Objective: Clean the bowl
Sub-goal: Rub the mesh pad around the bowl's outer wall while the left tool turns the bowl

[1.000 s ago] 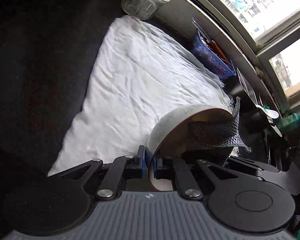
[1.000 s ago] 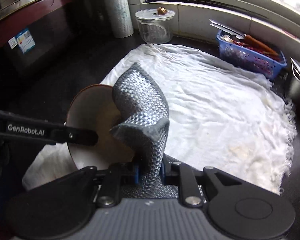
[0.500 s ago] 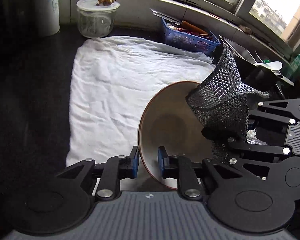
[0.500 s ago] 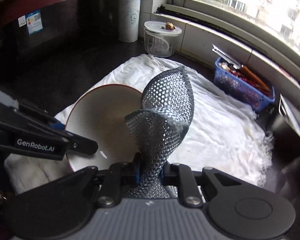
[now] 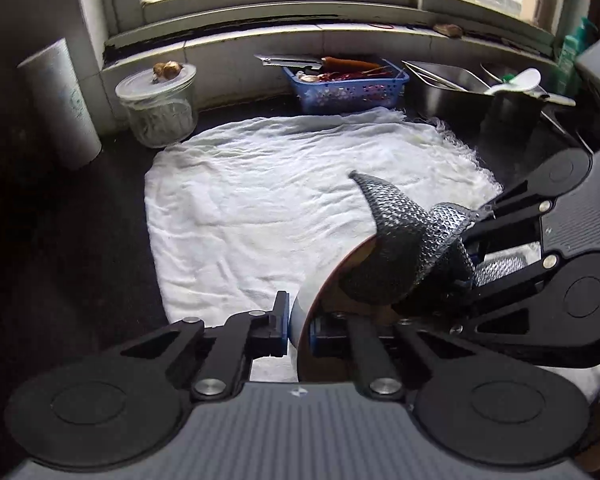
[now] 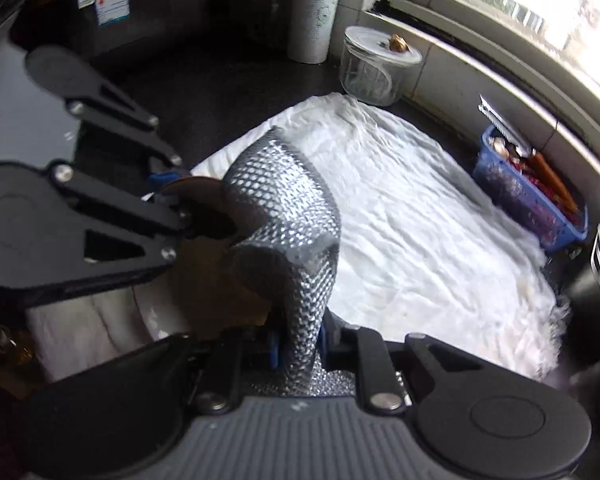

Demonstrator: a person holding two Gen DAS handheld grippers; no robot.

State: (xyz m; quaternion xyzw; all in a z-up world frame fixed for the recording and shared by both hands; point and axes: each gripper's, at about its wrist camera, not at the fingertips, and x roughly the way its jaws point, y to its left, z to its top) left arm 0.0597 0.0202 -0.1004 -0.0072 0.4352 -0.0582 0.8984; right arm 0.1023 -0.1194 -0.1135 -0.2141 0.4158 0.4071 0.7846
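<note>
The left claw [image 5: 298,330] pinches the rim of the bowl [image 5: 327,280], with one finger outside and one inside. The bowl is tipped on its side, up above the white cloth [image 5: 268,200] on the dark worktop [image 5: 80,240]. The right claw [image 6: 300,346] is squeezed tight on a silver mesh scrubber [image 6: 288,220]. The scrubber curls up and leans into the bowl.

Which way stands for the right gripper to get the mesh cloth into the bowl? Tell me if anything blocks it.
Probably yes. The right gripper is shut on the mesh cloth, which already drapes into the bowl held by the left gripper; nothing else lies between.
</note>
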